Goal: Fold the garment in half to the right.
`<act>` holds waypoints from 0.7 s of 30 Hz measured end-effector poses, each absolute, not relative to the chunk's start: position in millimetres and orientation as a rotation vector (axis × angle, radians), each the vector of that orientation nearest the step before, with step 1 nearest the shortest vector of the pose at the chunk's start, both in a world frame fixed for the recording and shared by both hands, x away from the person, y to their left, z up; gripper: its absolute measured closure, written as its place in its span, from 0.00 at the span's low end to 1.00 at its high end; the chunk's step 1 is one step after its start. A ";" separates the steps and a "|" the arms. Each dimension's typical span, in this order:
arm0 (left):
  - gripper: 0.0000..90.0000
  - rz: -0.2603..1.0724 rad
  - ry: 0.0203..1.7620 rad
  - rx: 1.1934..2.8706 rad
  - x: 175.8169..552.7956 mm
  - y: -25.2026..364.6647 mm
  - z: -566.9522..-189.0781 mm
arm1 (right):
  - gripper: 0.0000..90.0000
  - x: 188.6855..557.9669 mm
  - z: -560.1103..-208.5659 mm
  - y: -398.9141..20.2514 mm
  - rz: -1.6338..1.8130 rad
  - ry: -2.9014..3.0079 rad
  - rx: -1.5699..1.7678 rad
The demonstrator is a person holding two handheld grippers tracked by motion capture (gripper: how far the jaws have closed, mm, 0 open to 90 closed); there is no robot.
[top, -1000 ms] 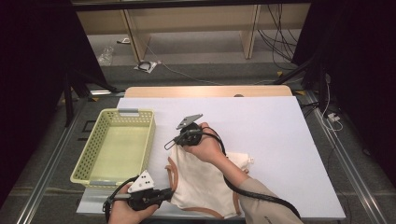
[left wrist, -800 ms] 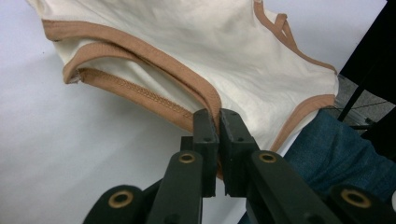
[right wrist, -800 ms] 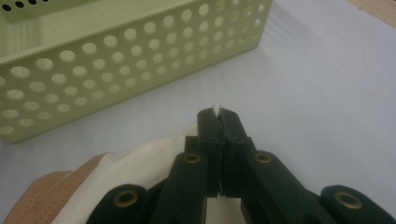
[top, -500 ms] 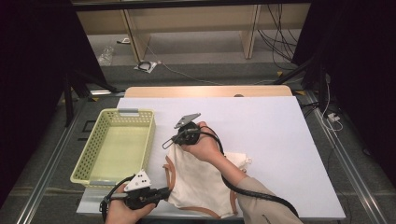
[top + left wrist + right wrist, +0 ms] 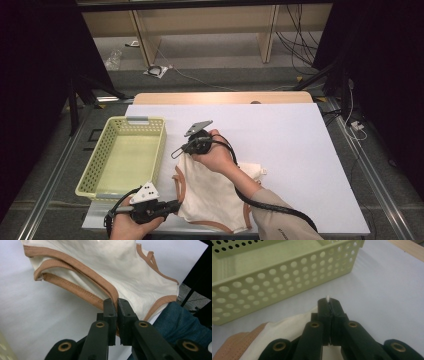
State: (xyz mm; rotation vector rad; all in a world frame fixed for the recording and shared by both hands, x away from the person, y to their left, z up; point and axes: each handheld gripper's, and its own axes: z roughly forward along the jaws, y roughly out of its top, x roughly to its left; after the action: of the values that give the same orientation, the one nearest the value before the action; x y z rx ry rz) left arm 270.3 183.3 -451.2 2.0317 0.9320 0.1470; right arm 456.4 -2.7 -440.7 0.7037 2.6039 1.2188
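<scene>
**Cloth pinched at two corners, basket waiting**

Little has moved since a second ago. Cream cloth (image 5: 210,192) lies on the table (image 5: 300,150), pinched by left gripper (image 5: 172,206) and right gripper (image 5: 176,151). Basket (image 5: 100,165) alongside is bare; lifting and placing remain.

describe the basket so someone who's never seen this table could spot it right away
Start from the white table: the basket stands at its left edge, beside the cream garment with tan trim that both grippers pinch. It is a pale yellow-green rectangular plastic tray with round holes through its walls, and nothing lies in it. Nothing else on the table is rigid or that colour.
</scene>
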 end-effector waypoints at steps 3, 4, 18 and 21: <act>0.95 0.155 0.932 2.037 270.2 184.0 -450.8 | 1.00 456.8 -440.1 -1.9 1.217 2.604 0.697; 0.95 0.157 0.932 2.037 270.2 184.1 -450.5 | 1.00 456.9 -439.7 -1.5 1.220 2.601 0.698; 0.95 0.166 0.943 2.033 271.6 190.4 -447.1 | 1.00 459.0 -436.3 3.0 1.232 2.588 0.694; 0.95 0.169 0.946 2.032 271.8 192.5 -446.1 | 1.00 459.3 -435.5 5.1 1.244 2.581 0.701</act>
State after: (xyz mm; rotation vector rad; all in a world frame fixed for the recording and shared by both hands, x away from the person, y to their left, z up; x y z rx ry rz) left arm 271.8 192.5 -446.1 2.0316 0.9456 0.1694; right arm 459.3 5.1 -435.5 0.7005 2.5807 1.2436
